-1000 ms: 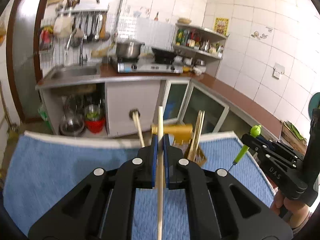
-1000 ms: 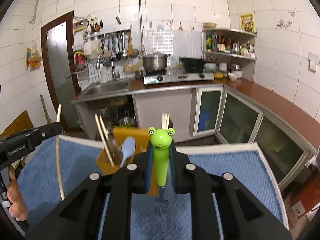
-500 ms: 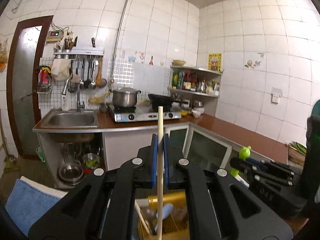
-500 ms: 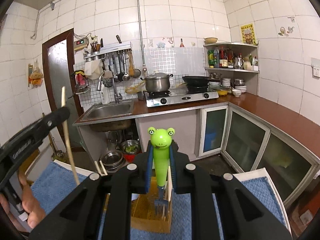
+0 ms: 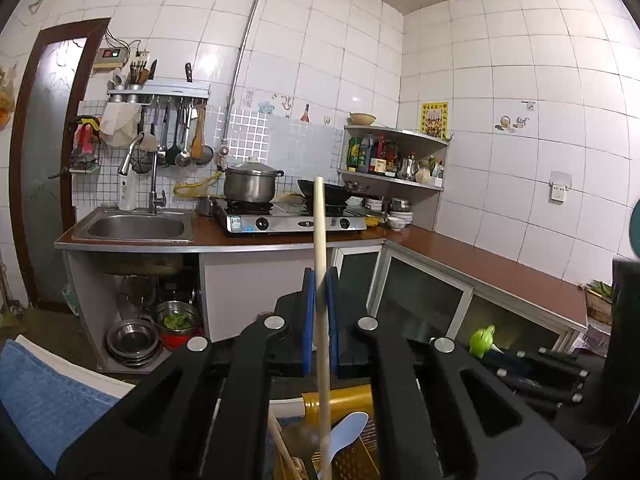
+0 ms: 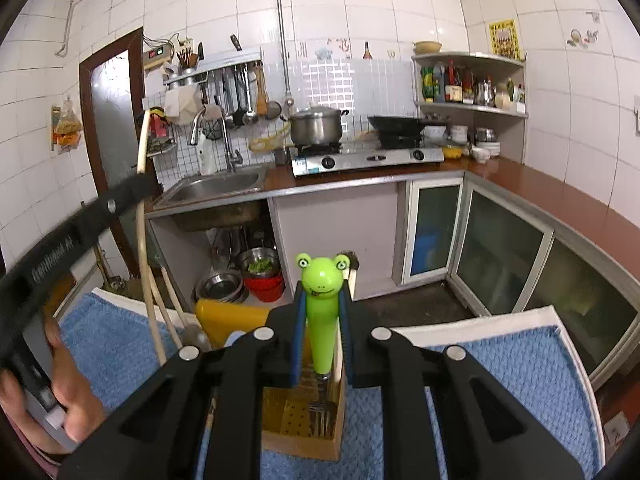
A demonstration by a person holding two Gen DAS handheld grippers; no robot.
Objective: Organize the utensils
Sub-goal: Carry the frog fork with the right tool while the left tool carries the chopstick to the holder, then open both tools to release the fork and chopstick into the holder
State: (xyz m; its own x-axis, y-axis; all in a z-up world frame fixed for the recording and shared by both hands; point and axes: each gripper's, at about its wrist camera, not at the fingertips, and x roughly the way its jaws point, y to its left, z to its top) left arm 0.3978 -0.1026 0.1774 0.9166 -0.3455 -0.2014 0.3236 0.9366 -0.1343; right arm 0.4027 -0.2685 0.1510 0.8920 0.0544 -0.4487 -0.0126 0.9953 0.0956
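The left gripper [image 5: 320,316] clamps a pale wooden chopstick [image 5: 321,280] upright above the wooden utensil holder [image 6: 304,420]. The right gripper [image 6: 322,324] pinches a green frog-headed fork [image 6: 321,312], its tines seemingly inside the holder's compartment.

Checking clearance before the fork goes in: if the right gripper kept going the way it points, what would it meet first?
Probably the wooden utensil holder on the blue towel: the right gripper holds the frog-handled fork tines-down just over it. Depth is unclear.
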